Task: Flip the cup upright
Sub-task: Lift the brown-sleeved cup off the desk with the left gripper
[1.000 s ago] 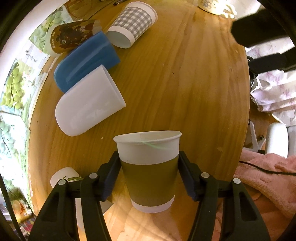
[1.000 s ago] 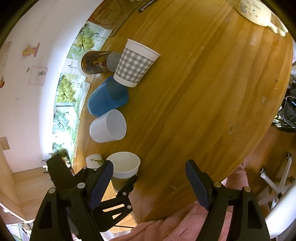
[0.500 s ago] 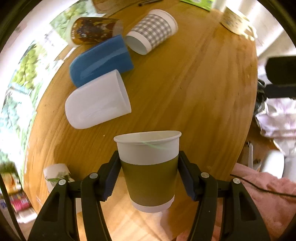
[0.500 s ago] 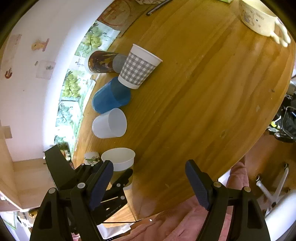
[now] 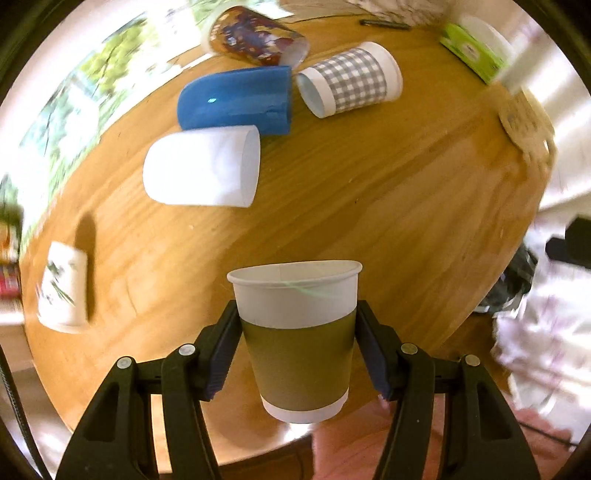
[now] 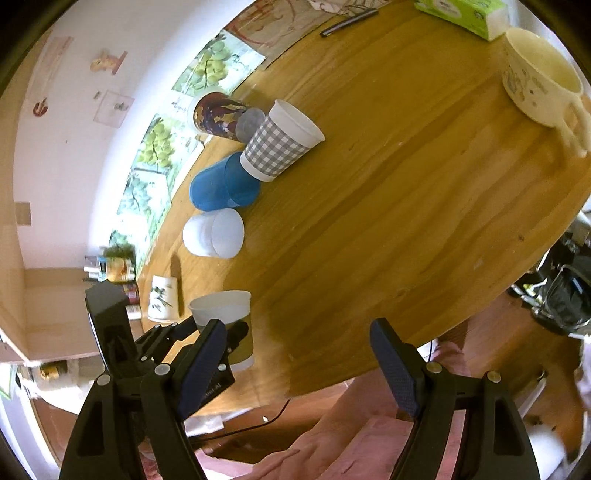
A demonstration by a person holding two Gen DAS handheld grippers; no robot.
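Two ribbed blue pads of the left gripper (image 5: 297,343) are clamped on an olive-sleeved paper cup (image 5: 297,332), one on each side of the sleeve. The cup is held upright, mouth up, white rolled rim on top, white band at the base, over the near edge of the round wooden table (image 5: 388,206); whether the base touches the wood cannot be told.

Beyond the jaws & to the left, a white frosted plastic cup (image 5: 201,173) is seen lying on its side, smooth w/ a rounded base. Just behind it lies a glossy blue plastic cup (image 5: 234,101), then a grey gingham paper cup (image 5: 349,85) on its side, mouth towards the blue one, and a dark printed cup (image 5: 255,35) at the far rim. Far left of the jaws, a small white cup w/ leaf print (image 5: 62,286) is seen, blurred.

The right gripper (image 6: 299,365) is held above the table's near edge w/ jaws wide apart, nothing between them. To its far right, a cream ceramic mug (image 6: 539,81) stands upright.
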